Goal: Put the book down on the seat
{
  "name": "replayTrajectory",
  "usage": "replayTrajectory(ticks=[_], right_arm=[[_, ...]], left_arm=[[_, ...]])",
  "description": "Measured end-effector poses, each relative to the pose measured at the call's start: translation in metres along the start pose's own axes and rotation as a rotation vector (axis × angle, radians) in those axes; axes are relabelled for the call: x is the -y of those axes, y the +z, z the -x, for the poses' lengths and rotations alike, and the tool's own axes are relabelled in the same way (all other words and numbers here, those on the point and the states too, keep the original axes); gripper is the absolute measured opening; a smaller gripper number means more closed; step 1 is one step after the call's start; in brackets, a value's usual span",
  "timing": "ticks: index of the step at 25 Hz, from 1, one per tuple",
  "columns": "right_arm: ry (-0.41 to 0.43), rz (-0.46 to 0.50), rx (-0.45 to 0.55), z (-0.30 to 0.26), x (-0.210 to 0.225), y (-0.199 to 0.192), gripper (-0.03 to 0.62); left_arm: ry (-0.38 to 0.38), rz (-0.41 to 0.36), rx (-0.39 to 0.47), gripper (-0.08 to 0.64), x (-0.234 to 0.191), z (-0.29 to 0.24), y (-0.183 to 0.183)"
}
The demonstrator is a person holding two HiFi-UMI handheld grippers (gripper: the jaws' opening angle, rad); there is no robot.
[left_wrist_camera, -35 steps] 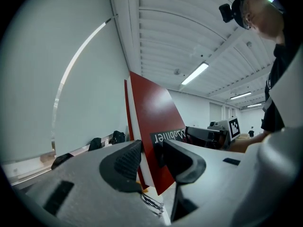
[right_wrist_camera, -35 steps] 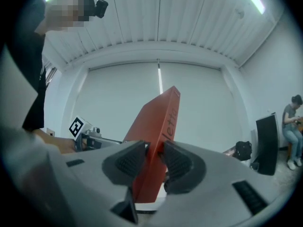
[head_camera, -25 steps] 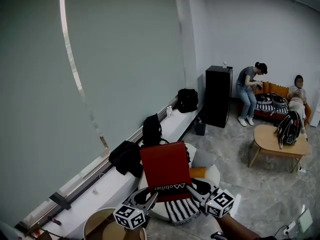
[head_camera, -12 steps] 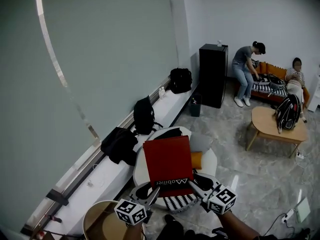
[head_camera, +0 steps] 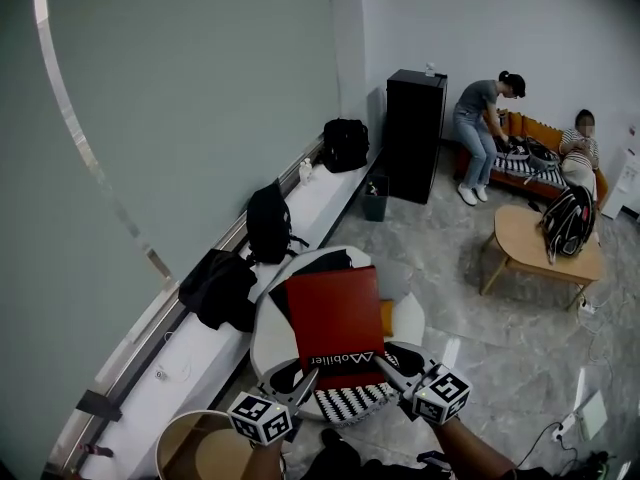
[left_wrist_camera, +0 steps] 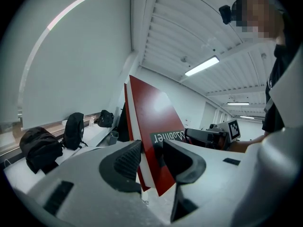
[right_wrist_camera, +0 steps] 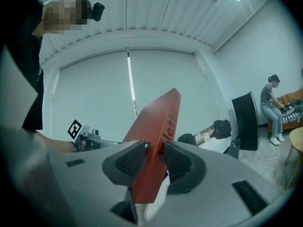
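Note:
A red hardback book (head_camera: pixel 335 320) is held upright between both grippers, over a round white seat (head_camera: pixel 264 338) that carries a striped cushion (head_camera: pixel 352 400). My left gripper (head_camera: pixel 304 377) is shut on the book's lower left corner, and my right gripper (head_camera: pixel 386 365) is shut on its lower right corner. In the left gripper view the book (left_wrist_camera: pixel 152 122) stands between the jaws of the left gripper (left_wrist_camera: pixel 151 159), both pads pressing on it. The right gripper view shows the book's spine (right_wrist_camera: pixel 160 119) clamped edge-on in the right gripper (right_wrist_camera: pixel 154 161).
Black backpacks (head_camera: pixel 267 223) and a dark jacket (head_camera: pixel 214 288) lie on the window ledge at left. A black cabinet (head_camera: pixel 412 133) stands at the back. Two people sit or bend at a sofa beyond a wooden coffee table (head_camera: pixel 540 253). A round wooden table (head_camera: pixel 190 443) is at the lower left.
Both grippers have sunk with the book toward the round seat. The room has slid upward and leftward in the head view.

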State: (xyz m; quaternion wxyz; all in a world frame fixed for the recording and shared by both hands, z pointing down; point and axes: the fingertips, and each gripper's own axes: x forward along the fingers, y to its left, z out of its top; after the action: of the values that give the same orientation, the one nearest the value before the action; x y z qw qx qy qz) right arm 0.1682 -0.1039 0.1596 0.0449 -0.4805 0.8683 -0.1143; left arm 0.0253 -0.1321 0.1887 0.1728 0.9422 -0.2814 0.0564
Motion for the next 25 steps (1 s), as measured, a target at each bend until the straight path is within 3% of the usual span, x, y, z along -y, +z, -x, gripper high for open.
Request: replayTrajectory(ticks=[12, 25], right_arm=[[-0.053, -0.040, -0.086, -0.070, 0.037, -0.029, 0.137], [-0.018, -0.142, -0.243, -0.088, 0.068, -0.112, 0.137]], left_arm=[[-0.031, 0.073, -0.039, 0.158, -0.077, -0.037, -0.016], [-0.001, 0.231, -0.118, 0.158, -0.108, -0.060, -0.101]])
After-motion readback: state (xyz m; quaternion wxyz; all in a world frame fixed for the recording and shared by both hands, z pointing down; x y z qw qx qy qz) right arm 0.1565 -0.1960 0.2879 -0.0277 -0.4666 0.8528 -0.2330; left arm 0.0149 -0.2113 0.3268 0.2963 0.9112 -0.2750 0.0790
